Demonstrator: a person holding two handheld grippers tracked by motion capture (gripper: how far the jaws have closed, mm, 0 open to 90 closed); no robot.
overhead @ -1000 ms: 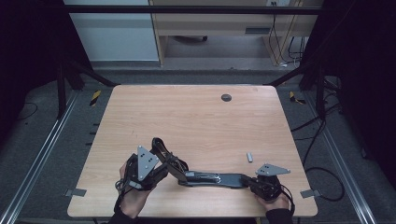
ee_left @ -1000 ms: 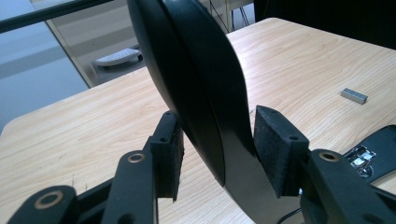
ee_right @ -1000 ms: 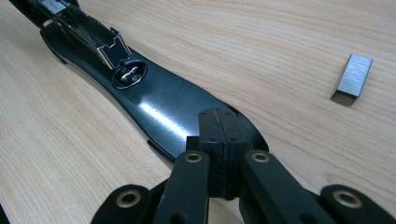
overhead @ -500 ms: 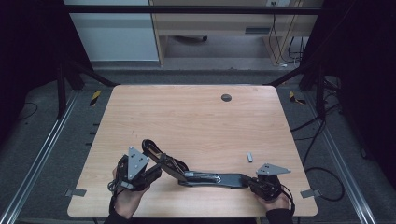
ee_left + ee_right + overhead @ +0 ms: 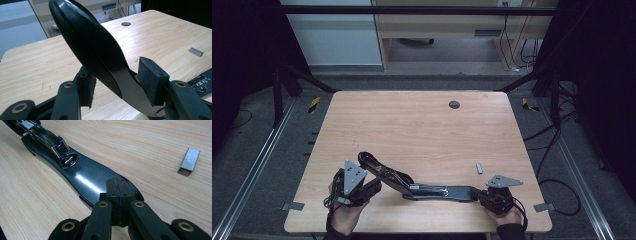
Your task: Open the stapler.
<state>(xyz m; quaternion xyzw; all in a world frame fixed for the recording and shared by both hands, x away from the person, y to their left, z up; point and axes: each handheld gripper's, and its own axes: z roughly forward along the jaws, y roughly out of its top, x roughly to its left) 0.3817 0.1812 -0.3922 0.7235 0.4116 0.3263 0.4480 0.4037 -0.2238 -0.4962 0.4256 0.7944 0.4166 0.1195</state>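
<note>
At the table's (image 5: 422, 125) near edge, my right gripper (image 5: 117, 195) stands closed, pinning the opened stapler's (image 5: 432, 189) base; my left gripper (image 5: 117, 82), just widening, loosely straddles its raised top arm. Best: hold the base flat, release slowly.

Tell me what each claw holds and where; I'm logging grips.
Left claw, just opening, loosely straddles the stapler's raised arm. Right claw, shut, sits on the base end; whether it is pinching, cannot tell.
</note>
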